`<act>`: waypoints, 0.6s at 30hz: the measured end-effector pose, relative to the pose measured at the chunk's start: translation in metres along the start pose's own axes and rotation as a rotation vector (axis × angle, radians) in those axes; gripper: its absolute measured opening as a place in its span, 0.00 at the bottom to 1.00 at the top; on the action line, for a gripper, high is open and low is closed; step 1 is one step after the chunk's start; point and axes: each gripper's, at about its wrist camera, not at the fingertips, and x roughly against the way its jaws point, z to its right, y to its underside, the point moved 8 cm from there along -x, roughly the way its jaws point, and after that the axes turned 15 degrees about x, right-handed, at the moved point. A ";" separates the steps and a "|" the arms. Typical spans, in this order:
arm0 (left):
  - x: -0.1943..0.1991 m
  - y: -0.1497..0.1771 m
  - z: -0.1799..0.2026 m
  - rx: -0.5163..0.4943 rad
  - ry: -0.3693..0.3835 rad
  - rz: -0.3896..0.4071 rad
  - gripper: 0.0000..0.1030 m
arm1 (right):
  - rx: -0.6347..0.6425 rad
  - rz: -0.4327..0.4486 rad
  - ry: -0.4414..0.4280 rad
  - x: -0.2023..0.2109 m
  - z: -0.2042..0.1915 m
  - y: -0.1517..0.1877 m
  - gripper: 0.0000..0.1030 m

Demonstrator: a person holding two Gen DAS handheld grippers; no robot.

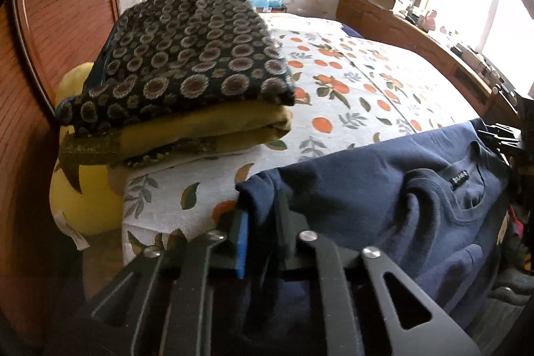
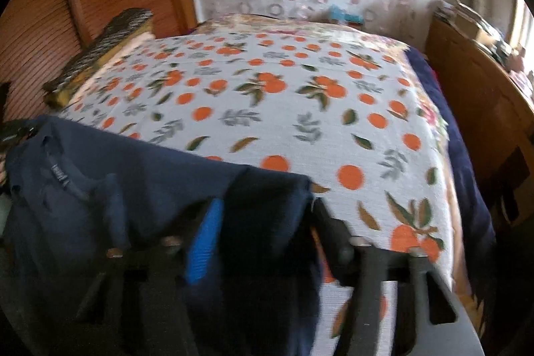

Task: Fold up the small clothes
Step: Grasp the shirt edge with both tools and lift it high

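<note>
- The left gripper [image 1: 263, 222] is clamped nearly flat on the left shoulder edge of the navy top [image 1: 383, 189]; the cloth is pinched between the blue pad and the dark finger.
- The right gripper [image 2: 263, 222] stands partly open, with a thick bunch of the same navy top [image 2: 140, 175] between its fingers. The view is blurred, so I cannot tell whether the pads press on the fabric.
- The navy top lies at the near edge of the bed, its neckline facing up and its body hanging off the near side toward the grippers.
- It looks like soft, fairly thick knit: light, limp, not slippery, nothing fragile. By my judgement it will sag and crease between two grips, so the shoulder seams or hem corners are the best holds, keeping the edge taut.
- A small dark label [image 1: 460, 180] sits inside the collar; it bears pale lettering too small to read.
- Beyond it spreads the orange-print bedspread [image 1: 350, 89], white with oranges and leaves.
- At the far left of the bed rests a stack of folded clothes [image 1: 187, 62]: a dark floral piece on a mustard one.
- To the right stands a wooden shelf [image 1: 417, 32] under the window, cluttered with books.
</note>
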 end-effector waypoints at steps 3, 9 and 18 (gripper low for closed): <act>0.025 -0.006 0.009 0.018 0.025 0.096 0.08 | -0.008 0.023 -0.050 0.002 -0.012 0.000 0.12; 0.109 -0.023 0.039 0.057 0.143 0.296 0.08 | -0.057 0.229 -0.017 0.069 -0.021 -0.009 0.10; 0.213 -0.086 0.097 0.014 0.300 0.541 0.08 | -0.067 0.511 0.134 0.205 -0.015 -0.048 0.09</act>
